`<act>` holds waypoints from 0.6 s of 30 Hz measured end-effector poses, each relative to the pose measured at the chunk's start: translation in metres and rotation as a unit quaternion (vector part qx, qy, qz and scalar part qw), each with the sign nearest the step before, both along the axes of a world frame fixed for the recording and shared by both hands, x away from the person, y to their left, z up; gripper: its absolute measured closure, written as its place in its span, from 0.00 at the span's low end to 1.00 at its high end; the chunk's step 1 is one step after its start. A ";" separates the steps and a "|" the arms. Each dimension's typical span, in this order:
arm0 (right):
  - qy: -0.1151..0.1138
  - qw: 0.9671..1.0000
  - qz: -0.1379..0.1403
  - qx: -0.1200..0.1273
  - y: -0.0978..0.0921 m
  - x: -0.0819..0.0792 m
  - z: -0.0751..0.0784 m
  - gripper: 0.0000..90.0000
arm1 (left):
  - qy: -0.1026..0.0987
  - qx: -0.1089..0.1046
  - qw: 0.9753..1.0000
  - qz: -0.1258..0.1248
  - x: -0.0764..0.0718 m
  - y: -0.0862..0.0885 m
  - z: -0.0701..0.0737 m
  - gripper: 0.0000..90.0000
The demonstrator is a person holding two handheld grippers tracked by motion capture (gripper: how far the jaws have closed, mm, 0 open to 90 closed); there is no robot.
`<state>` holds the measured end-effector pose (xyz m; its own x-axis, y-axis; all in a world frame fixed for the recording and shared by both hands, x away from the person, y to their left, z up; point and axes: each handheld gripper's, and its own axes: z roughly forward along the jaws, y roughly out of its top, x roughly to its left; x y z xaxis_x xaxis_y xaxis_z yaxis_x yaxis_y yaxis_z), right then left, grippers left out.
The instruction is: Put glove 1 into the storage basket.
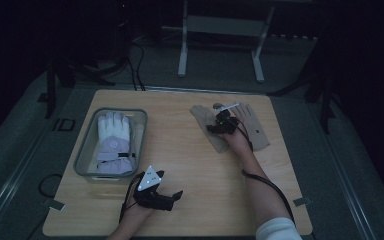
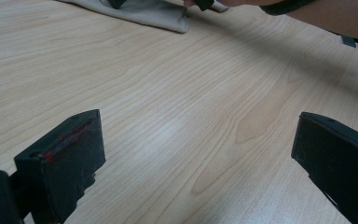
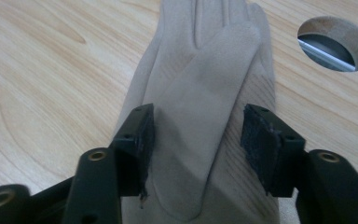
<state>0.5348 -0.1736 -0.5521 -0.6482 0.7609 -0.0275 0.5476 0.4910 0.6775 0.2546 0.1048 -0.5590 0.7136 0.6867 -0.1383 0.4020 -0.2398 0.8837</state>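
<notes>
Two beige gloves lie flat at the back right of the wooden table, one [image 1: 200, 116] beside the other [image 1: 256, 126]. My right gripper [image 1: 221, 122] hovers over the left one. In the right gripper view its jaws [image 3: 198, 137] are open and straddle the folded-in thumb of that beige glove [image 3: 205, 60], with a pad close to each side. My left gripper [image 1: 175, 196] rests near the table's front edge, away from the gloves. It stands wide open [image 2: 196, 158] over bare wood, and the beige glove's edge [image 2: 154, 14] lies far ahead.
A grey bin [image 1: 87, 131] at the left holds a white and lavender padded glove [image 1: 114, 132]. A round cable hole [image 3: 335, 43] sits in the table just beyond the beige gloves. The person's right forearm [image 2: 335, 16] crosses the table's right half.
</notes>
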 end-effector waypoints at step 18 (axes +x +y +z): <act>0.001 0.995 -0.085 0.052 0.022 -0.049 0.036 0.91 | -0.008 -0.002 1.000 0.009 -0.004 -0.004 0.003 0.03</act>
